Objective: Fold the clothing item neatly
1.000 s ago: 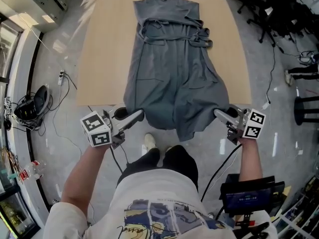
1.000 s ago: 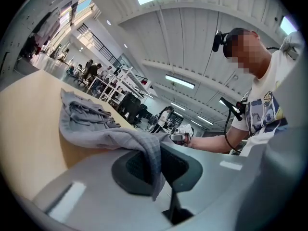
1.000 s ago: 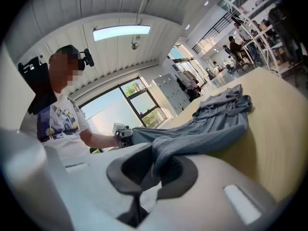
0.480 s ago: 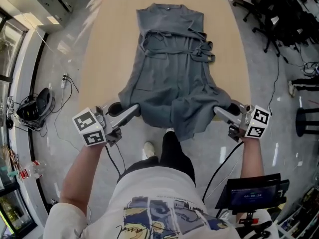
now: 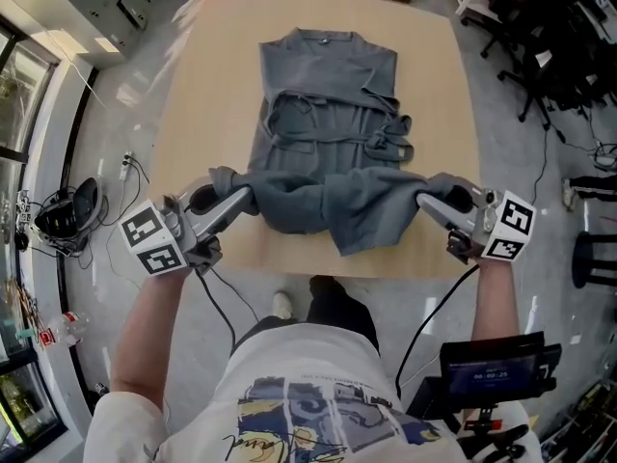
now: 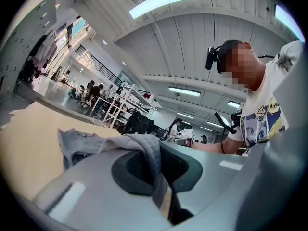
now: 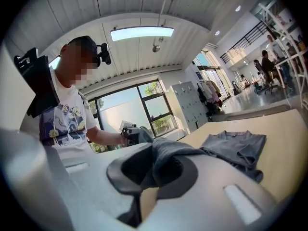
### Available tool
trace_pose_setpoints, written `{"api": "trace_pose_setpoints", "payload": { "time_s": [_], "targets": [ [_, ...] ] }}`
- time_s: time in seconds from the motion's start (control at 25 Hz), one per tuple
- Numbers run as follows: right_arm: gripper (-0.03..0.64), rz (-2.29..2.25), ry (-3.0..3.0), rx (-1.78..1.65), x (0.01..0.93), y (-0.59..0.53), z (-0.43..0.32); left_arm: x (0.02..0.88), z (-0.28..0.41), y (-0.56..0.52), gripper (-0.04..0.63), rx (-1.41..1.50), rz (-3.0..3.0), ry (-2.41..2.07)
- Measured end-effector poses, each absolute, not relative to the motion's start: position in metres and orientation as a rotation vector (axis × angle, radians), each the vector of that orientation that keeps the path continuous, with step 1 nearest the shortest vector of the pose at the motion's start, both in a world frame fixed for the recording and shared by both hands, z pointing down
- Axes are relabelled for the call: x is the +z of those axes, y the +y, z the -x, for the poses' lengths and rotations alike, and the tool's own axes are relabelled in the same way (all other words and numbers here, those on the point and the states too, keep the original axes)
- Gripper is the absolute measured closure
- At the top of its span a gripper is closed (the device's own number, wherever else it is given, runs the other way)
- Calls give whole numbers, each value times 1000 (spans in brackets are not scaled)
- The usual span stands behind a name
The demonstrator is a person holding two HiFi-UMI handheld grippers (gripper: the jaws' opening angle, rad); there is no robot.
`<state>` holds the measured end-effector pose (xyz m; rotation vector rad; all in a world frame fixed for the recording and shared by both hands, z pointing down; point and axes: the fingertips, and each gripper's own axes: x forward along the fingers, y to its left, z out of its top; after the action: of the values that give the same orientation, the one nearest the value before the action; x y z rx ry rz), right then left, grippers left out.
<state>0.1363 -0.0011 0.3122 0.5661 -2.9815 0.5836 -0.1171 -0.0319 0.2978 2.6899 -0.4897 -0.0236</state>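
A grey sleeveless dress (image 5: 328,114) with a tie belt lies along the light wooden table (image 5: 193,95), collar at the far end. Its hem is lifted off the table and carried over the skirt, sagging in a fold between the two grippers. My left gripper (image 5: 231,189) is shut on the hem's left corner; grey cloth (image 6: 144,150) is pinched between its pads. My right gripper (image 5: 429,193) is shut on the hem's right corner, with cloth (image 7: 163,155) bunched between its jaws. Both hover over the near part of the table.
The table's near edge (image 5: 337,268) runs just below the grippers. Cables (image 5: 125,157) and a dark bag (image 5: 67,201) lie on the floor at left. Office chairs (image 5: 549,37) stand at right. A small screen (image 5: 492,369) hangs at the person's right hip.
Both grippers have lifted the hem from below the table's near edge and carried it forward over the skirt. The hanging lower part is now doubled over the table.
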Motion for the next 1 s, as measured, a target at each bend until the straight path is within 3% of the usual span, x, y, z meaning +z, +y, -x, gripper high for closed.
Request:
{"api": "trace_pose_setpoints", "payload": {
  "time_s": [1.0],
  "targets": [
    [595, -608, -2951, 722, 363, -234, -172, 336, 81, -260, 569, 15, -2620, -609]
  ]
}}
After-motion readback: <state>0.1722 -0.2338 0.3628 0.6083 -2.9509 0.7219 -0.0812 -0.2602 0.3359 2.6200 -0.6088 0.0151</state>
